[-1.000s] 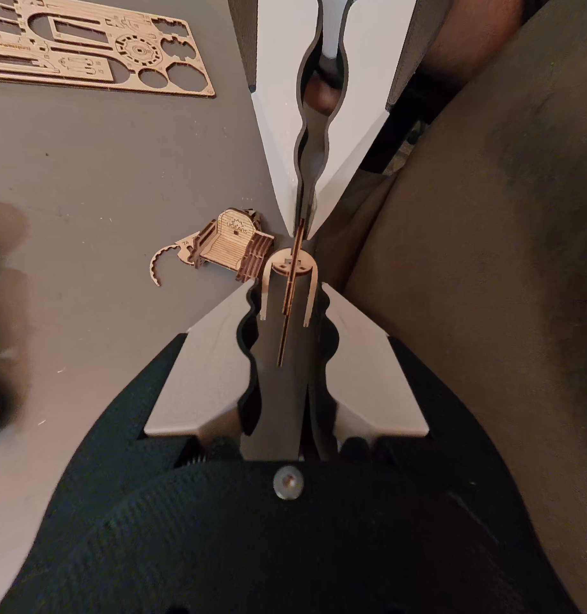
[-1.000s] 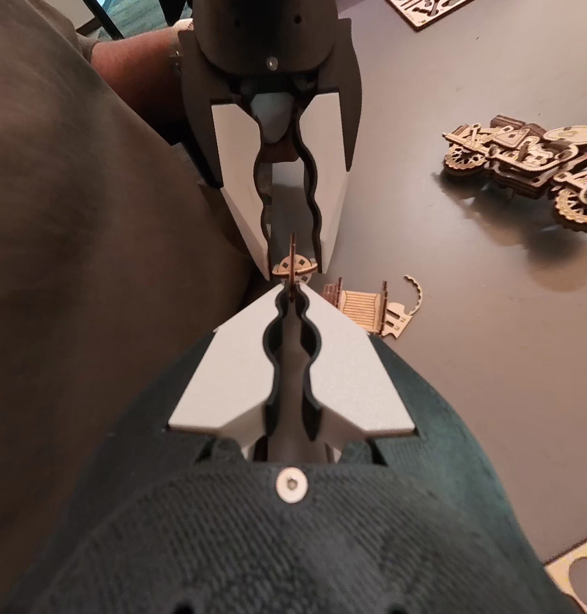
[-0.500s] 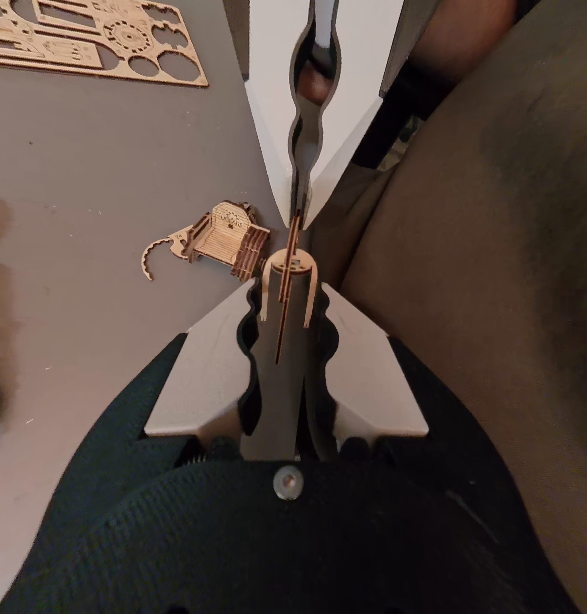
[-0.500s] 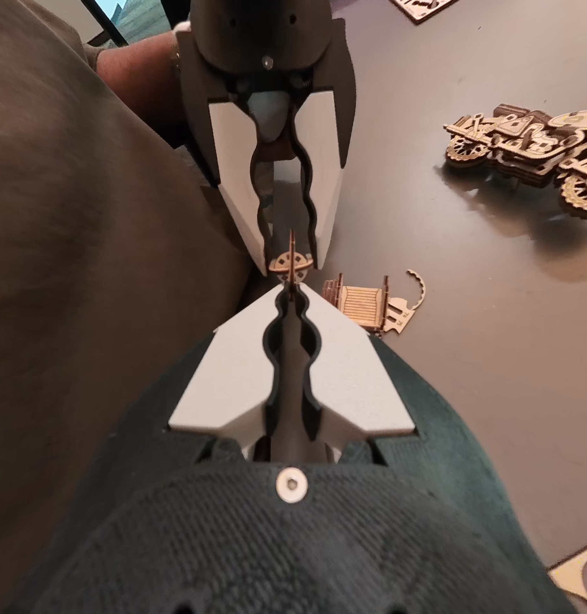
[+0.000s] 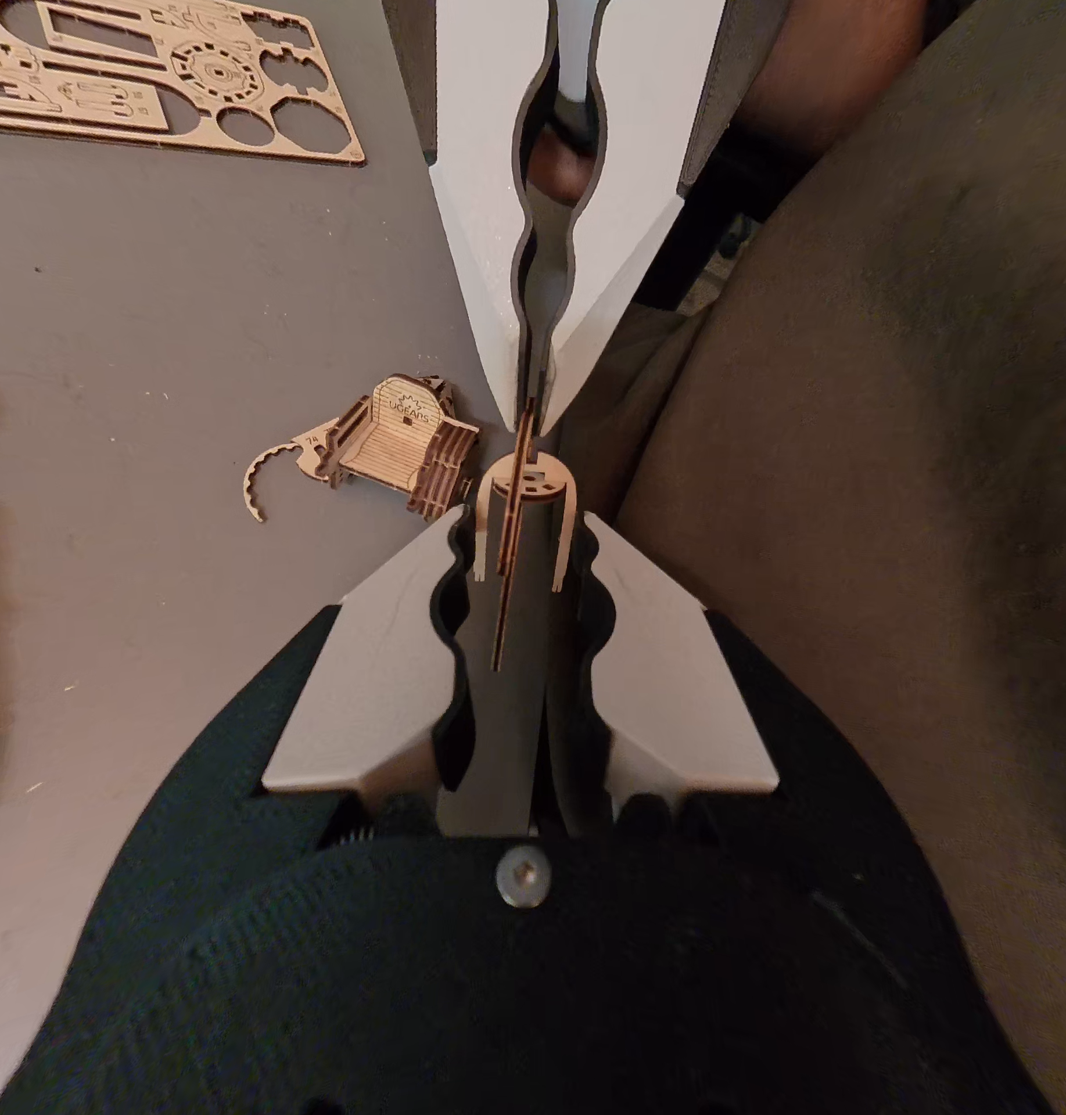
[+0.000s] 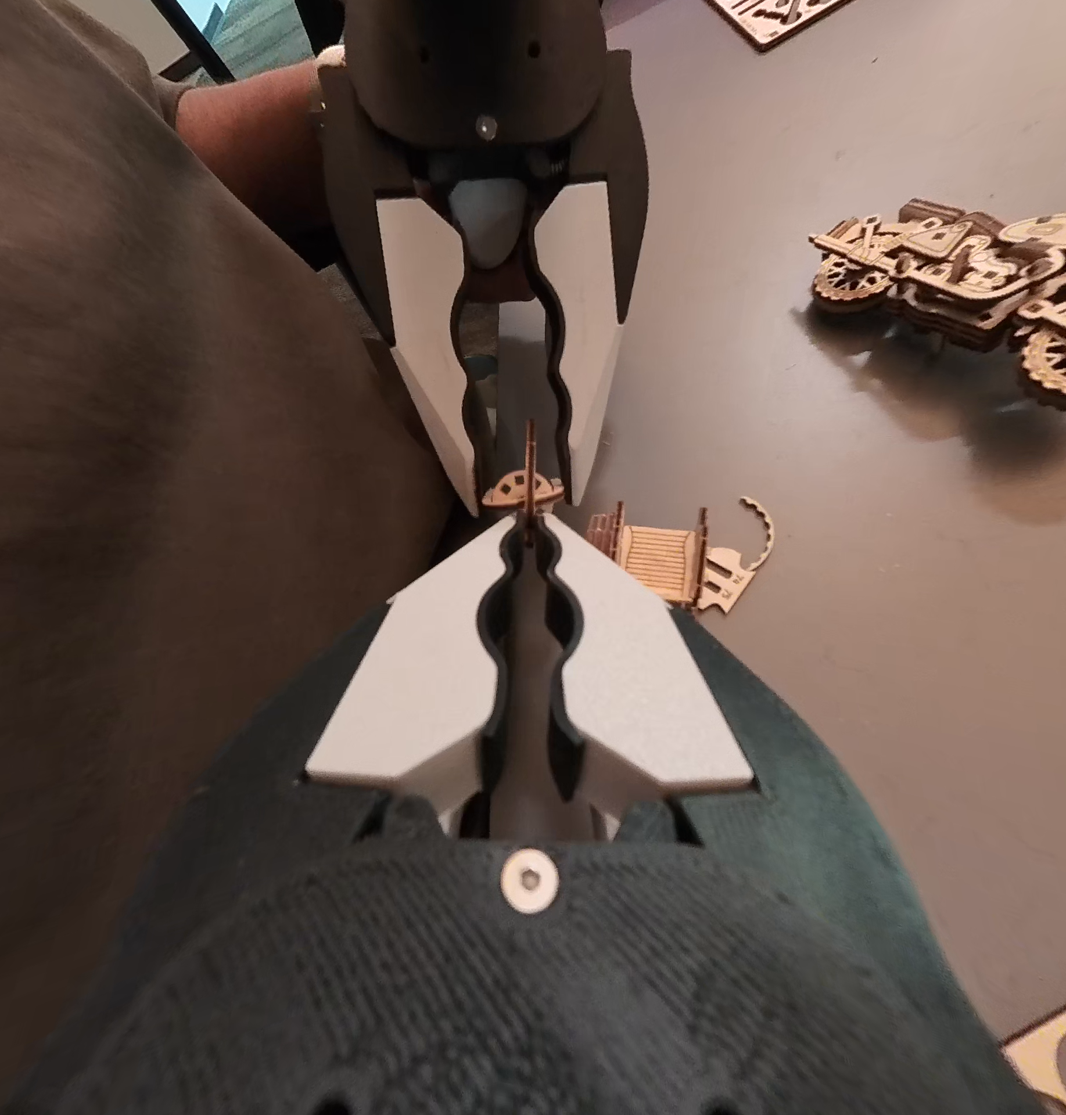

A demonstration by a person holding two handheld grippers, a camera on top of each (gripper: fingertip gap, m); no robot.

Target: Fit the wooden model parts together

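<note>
In the left wrist view my left gripper (image 5: 524,519) is shut on a small round wooden cap with two thin legs (image 5: 527,482), one finger on each leg. My right gripper (image 5: 530,422) comes in from the top, shut on a thin flat wooden strip (image 5: 506,573) that passes edge-on through a slot in the cap. In the right wrist view my right gripper (image 6: 527,522) pinches the strip (image 6: 529,464) at its fingertips. The left gripper (image 6: 521,501) faces it and holds the cap (image 6: 512,492). Both are held just above the grey table's edge.
A small wooden seat assembly (image 5: 397,446) with a toothed hook lies on the grey table (image 5: 156,301) just left of the grippers, and shows again (image 6: 663,561). A punched-out wooden sheet (image 5: 156,78) lies at the far left. A wooden motorcycle model (image 6: 971,277) stands at the right. The person's brown clothing (image 5: 880,543) fills the other side. My two grippers' fingertips are within a few centimetres of each other. Left tips and right tips are each some 15 cm from the wooden motorcycle model (image 6: 971,277).
Both grippers keep their grip, with the strip still in the cap's slot. The joined pair has drifted only slightly over the table.
</note>
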